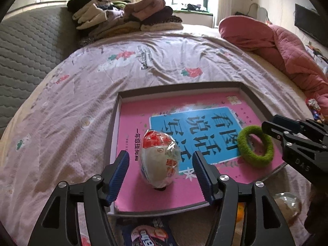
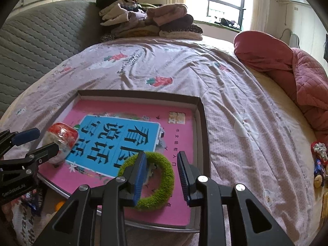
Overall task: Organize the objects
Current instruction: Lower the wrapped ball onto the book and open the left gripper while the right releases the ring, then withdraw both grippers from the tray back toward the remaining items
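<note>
**Both items set down in the tray; clearing the grippers**

Wrapped egg [image 1: 158,160] stands on the pink book [image 1: 131,192], near the tray's [image 1: 114,123] front-left corner; left gripper [image 1: 161,174] spread wide, pads clear of it. Green ring [image 2: 152,181] lies near the front-right corner. Right gripper [image 2: 162,179] partly open; one pad seems inside the ring, contact unclear. Advice: lift straight up, don't snag the ring or tip the egg.
</note>
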